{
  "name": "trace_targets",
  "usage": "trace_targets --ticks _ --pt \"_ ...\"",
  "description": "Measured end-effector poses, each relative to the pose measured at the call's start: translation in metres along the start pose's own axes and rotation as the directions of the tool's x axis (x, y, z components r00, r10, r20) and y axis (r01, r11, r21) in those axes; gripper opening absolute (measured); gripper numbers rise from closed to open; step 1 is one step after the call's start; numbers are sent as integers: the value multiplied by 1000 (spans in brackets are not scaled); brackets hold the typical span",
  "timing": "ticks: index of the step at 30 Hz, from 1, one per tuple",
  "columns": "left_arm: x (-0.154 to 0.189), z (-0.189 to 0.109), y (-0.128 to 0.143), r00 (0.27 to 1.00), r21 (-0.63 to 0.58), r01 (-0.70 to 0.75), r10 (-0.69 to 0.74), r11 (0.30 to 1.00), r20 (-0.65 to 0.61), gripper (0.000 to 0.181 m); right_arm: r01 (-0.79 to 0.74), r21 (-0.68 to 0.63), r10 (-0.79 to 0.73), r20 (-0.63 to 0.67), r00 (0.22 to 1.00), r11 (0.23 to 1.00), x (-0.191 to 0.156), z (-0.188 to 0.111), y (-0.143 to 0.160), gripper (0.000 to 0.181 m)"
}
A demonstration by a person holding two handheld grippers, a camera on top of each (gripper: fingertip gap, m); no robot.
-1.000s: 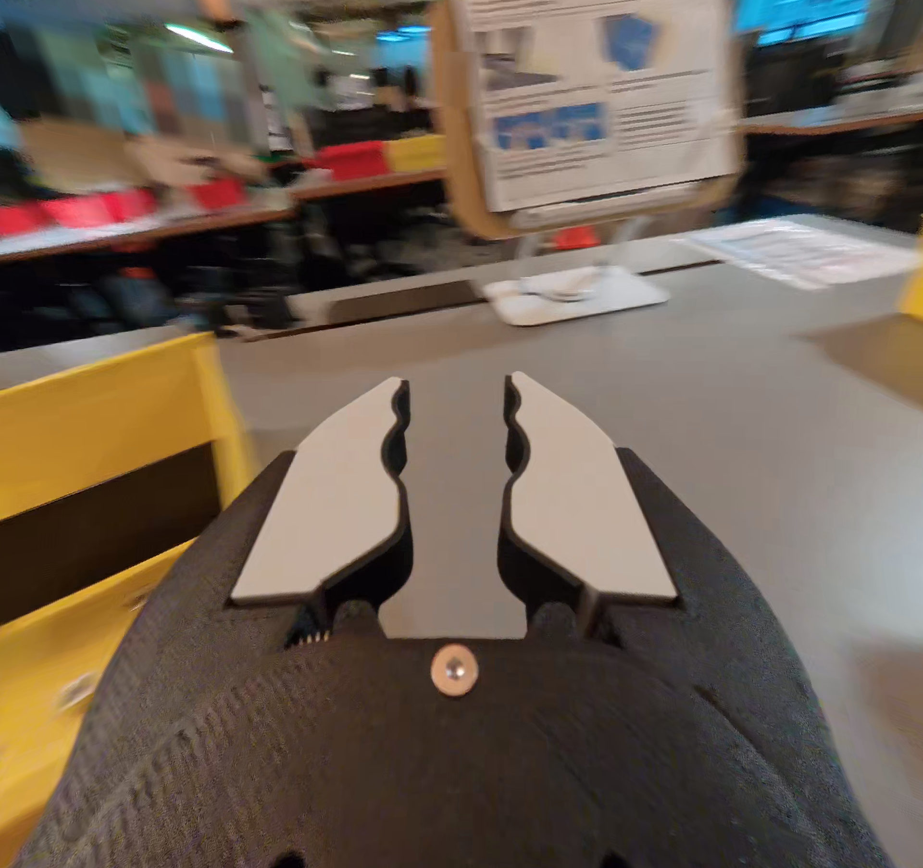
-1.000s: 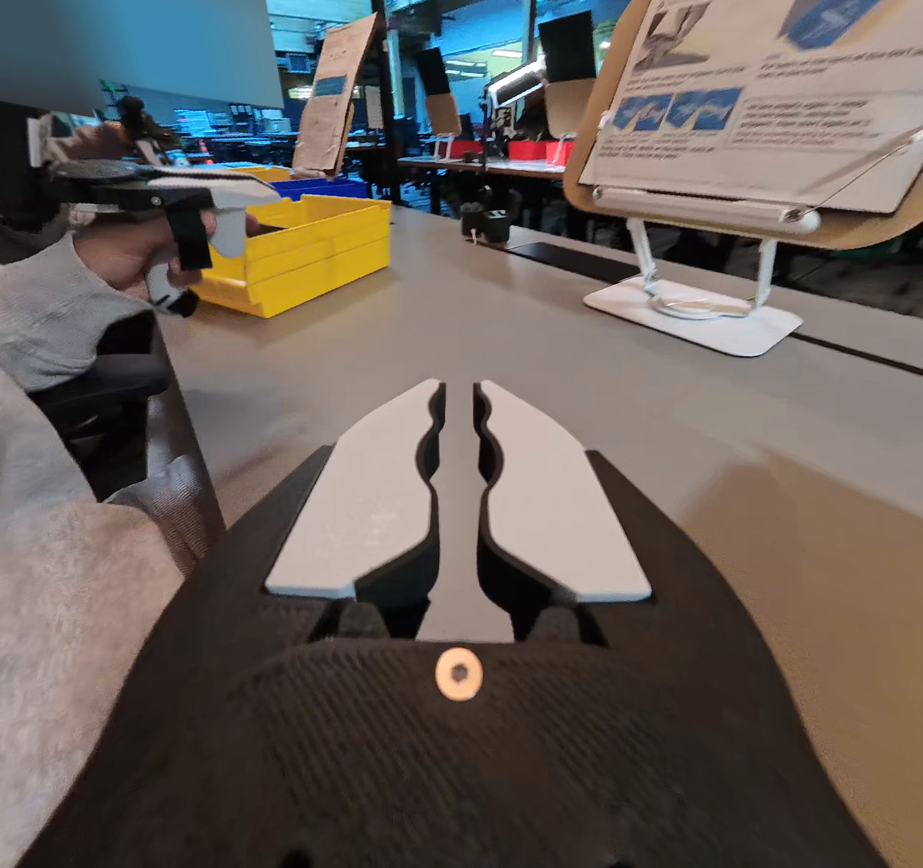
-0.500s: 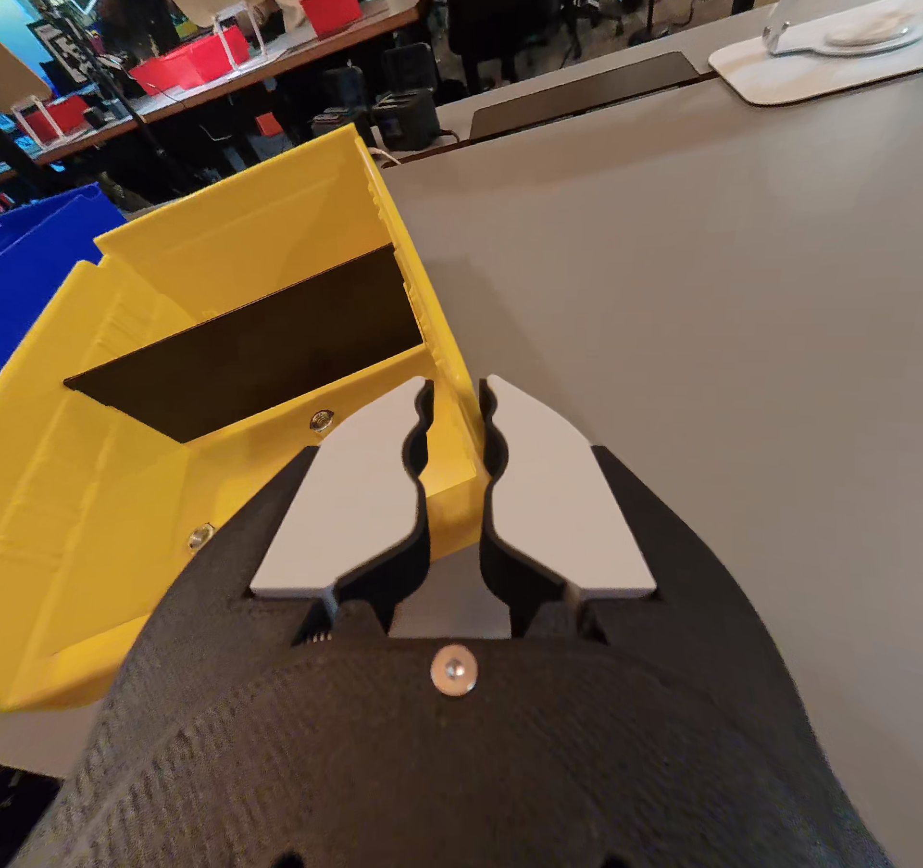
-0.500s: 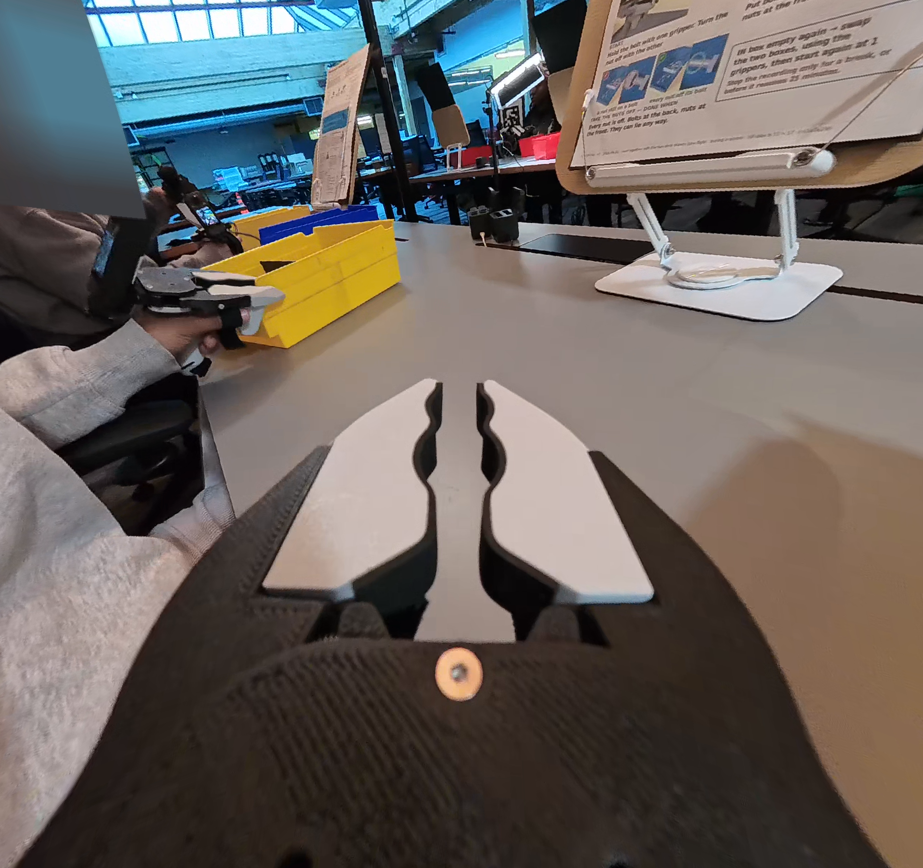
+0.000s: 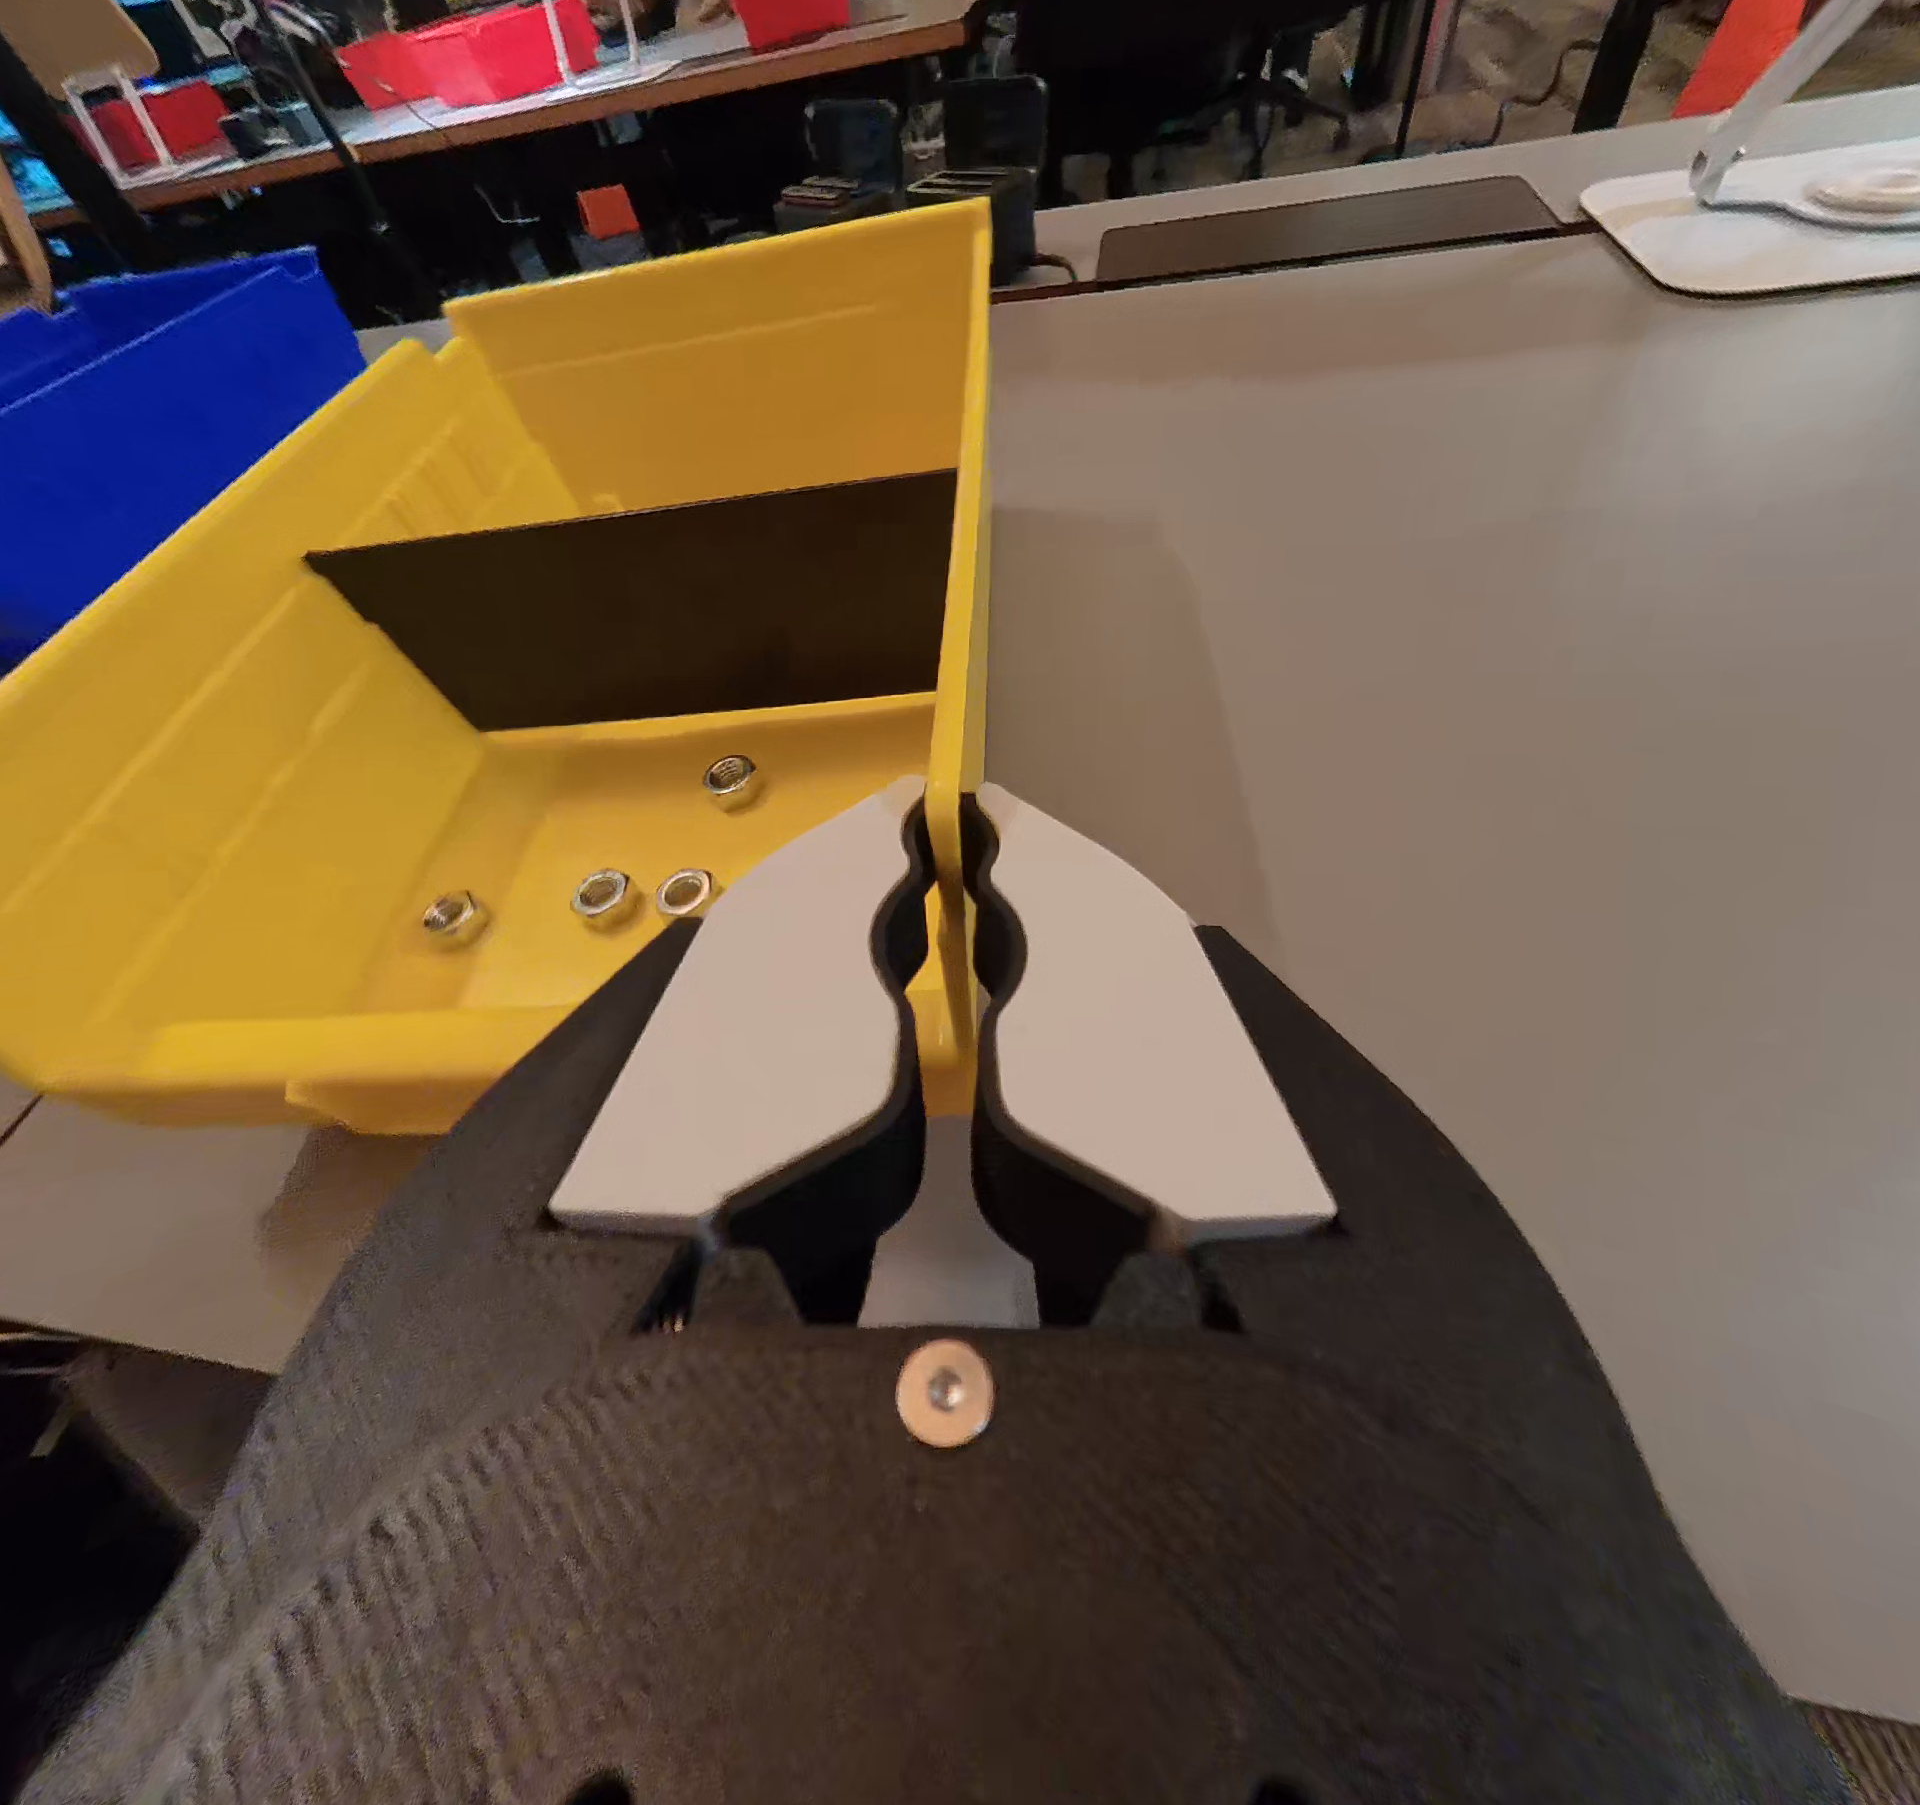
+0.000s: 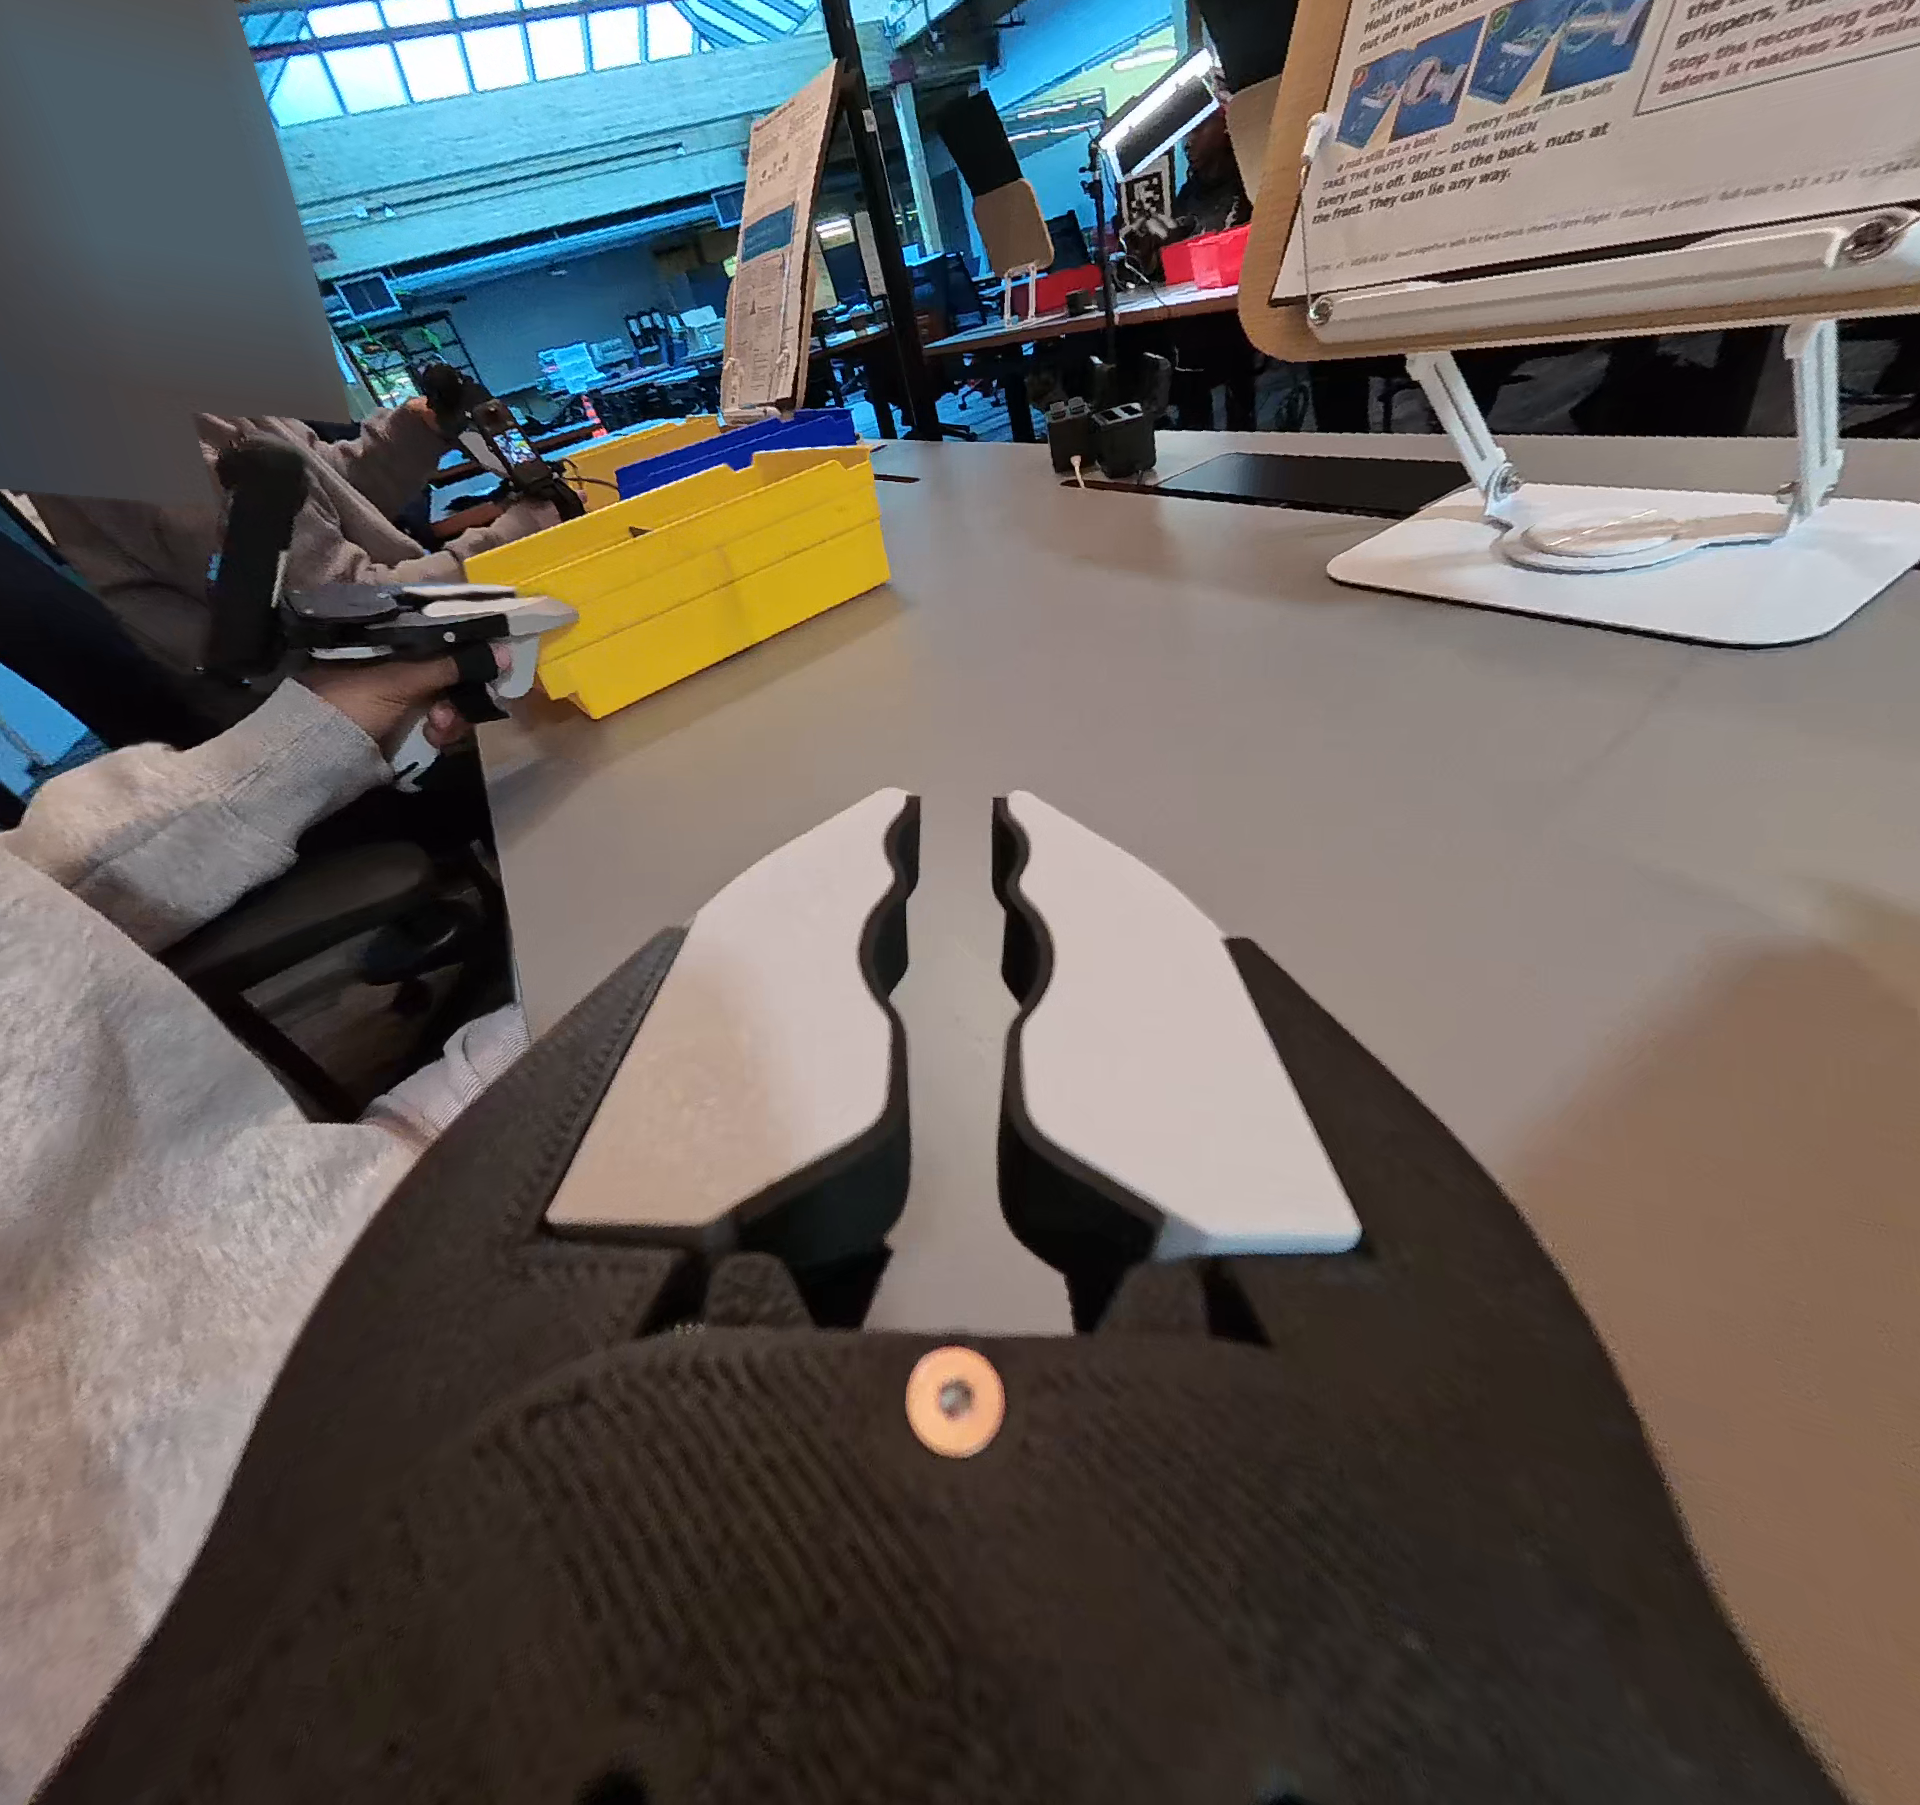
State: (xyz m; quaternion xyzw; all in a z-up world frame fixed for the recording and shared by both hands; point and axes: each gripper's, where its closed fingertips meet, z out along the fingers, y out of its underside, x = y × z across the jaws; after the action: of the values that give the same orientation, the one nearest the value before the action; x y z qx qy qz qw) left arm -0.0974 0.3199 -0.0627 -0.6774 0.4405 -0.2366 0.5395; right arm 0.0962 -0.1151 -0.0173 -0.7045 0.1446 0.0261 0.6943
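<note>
My left gripper [image 5: 948, 825] has come down onto the yellow bin [image 5: 343, 716] since a second ago, when it hung over bare table with its jaws apart; now the jaws are clenched on the bin's right side wall [image 5: 961, 550], one finger inside, one outside. With that wall pinched, I judge the bin will go wherever this hand goes. Four loose nuts [image 5: 601, 893] lie on the bin floor in front of a black divider [image 5: 665, 602], and a blue bin [image 5: 156, 384] sits just behind. My right gripper [image 6: 956, 810] has hardly shifted: it hovers low over the grey table [image 6: 1351, 820], jaws released with a narrow gap and nothing between them, well apart from the bin, with the white document stand [image 6: 1621, 560] ahead to its right
</note>
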Motion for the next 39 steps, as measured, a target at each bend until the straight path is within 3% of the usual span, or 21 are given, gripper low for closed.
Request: trace_targets --ticks 7,25,30,39 --pt "-10 -6 7 1000 27 -8 8 1000 -28 4 -14 -19 15 29 999 1000 -2 10 3 14" --pt "2 -6 6 997 40 -57 59 998 -52 4 -31 -38 32 27 999 999 0 13 8 14" --pt "9 -8 6 994 15 -26 28 1000 -105 26 -39 -36 40 27 999 999 1 12 8 14" --pt "11 -10 4 993 24 -38 40 999 -114 28 -46 -39 48 27 999 998 1 13 8 14"
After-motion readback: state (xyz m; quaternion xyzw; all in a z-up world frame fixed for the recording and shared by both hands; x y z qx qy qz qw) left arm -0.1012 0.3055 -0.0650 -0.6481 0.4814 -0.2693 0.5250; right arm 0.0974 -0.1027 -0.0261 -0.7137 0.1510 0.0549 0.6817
